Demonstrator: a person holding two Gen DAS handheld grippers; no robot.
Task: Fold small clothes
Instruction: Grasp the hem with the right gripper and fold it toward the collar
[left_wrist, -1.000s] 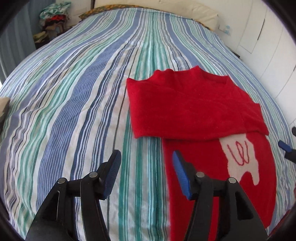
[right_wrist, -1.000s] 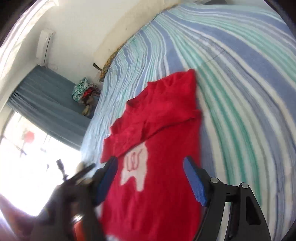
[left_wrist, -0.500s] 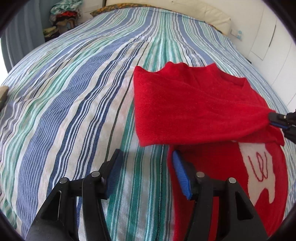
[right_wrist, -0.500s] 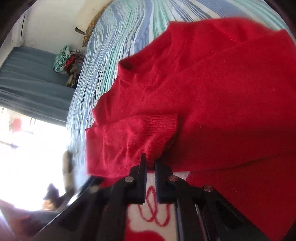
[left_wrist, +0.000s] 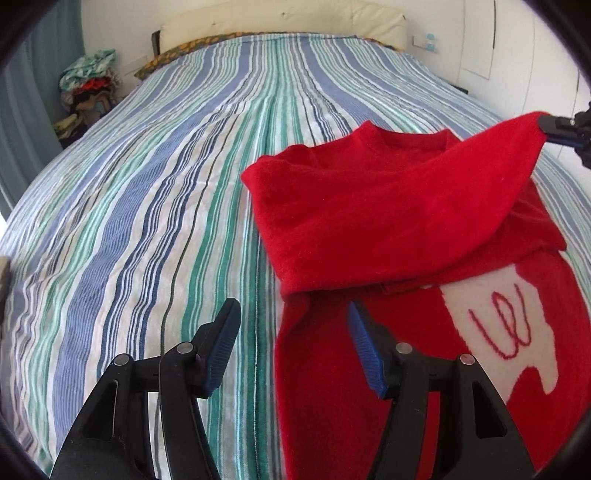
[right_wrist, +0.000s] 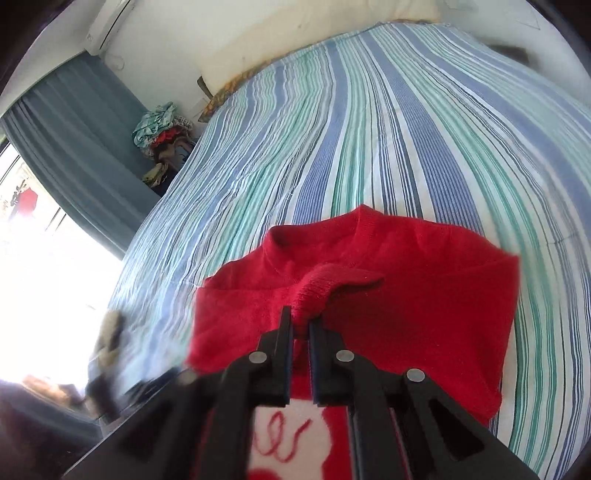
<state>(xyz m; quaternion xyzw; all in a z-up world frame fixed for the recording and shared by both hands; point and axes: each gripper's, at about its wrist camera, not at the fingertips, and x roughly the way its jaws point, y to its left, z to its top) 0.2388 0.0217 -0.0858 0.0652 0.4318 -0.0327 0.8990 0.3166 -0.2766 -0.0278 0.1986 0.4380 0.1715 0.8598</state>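
A small red sweater (left_wrist: 388, 214) with a white patch and red scribble (left_wrist: 506, 325) lies on the striped bed, one sleeve folded across its chest. My left gripper (left_wrist: 291, 339) is open and empty, low over the sweater's left edge. My right gripper (right_wrist: 301, 325) is shut on the ribbed sleeve cuff (right_wrist: 321, 291) and holds it lifted above the sweater body (right_wrist: 424, 306). In the left wrist view the right gripper (left_wrist: 554, 131) shows at the right edge, pinching the raised cuff.
The striped blue, green and white bedspread (left_wrist: 177, 177) covers the bed. A pile of clothes (left_wrist: 88, 96) sits by the grey curtain at the far left. A pillow (left_wrist: 288, 18) and white wall lie at the head end.
My right gripper came down open, shut on the sleeve cuff and has lifted it up off the sweater. My left gripper stayed open, its view tilted up toward the bed's head.
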